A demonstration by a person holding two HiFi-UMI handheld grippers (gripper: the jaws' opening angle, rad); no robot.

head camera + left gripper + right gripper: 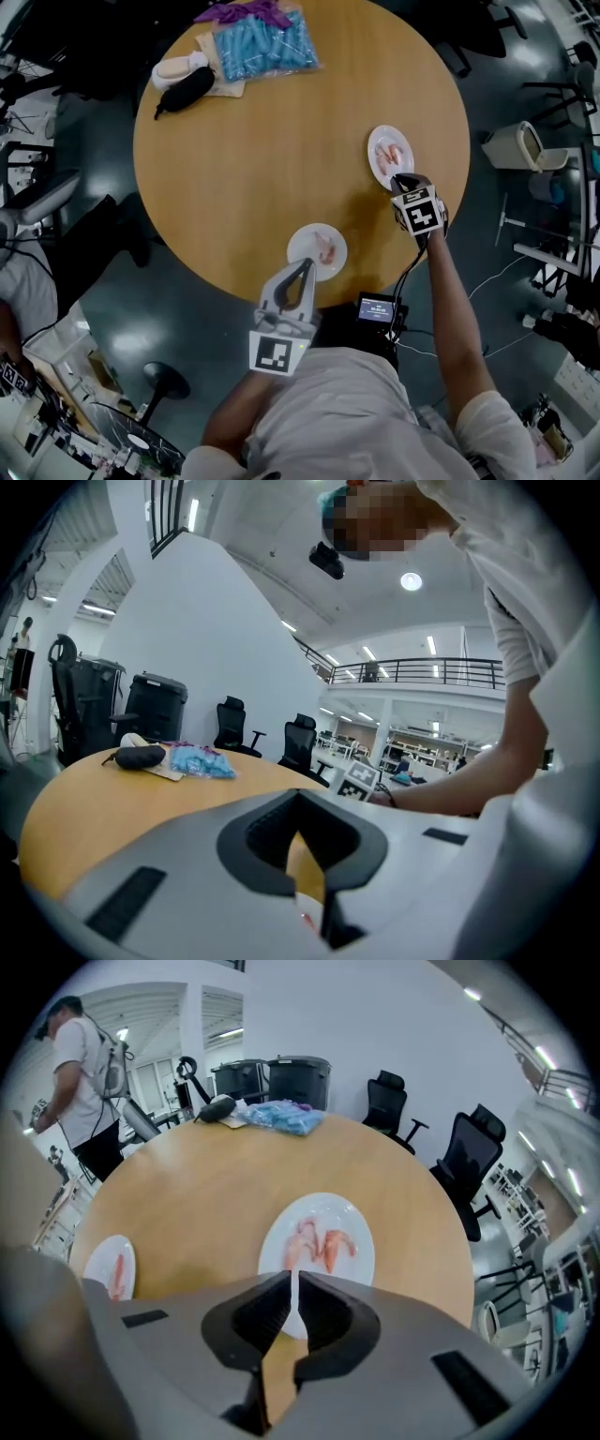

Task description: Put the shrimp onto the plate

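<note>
**Q:** What do the two grippers show?

**A:** My right gripper [292, 1279] has its jaws drawn almost together, with only a thin slit between the tips and nothing caught in it. The tips lie over the near rim of the right plate [378, 141]. I cannot tell whether they touch the plate. My left gripper [298, 797] is also clenched and empty, its tips meeting. It points at the near plate [302, 242] from the side closest to me.

**Q:** Where is the shrimp?

**A:** It is spread over two white plates on the round wooden surface [262, 159]. The right plate sits close to the right edge and carries a small cluster of pink shrimp pieces [392, 157], lying side by side near its middle. The near plate sits at the near edge, just in front of my body, and carries a single shrimp [326, 248]. The two plates are well apart, with bare wood between them.

**Q:** What else lies on the surface?

**A:** At the far edge there is a clear bag of blue items [262, 42]. A black pouch [185, 89] lies just beside it to the left, next to a white object [178, 67]. All three are well away from both plates and both grippers.
</note>
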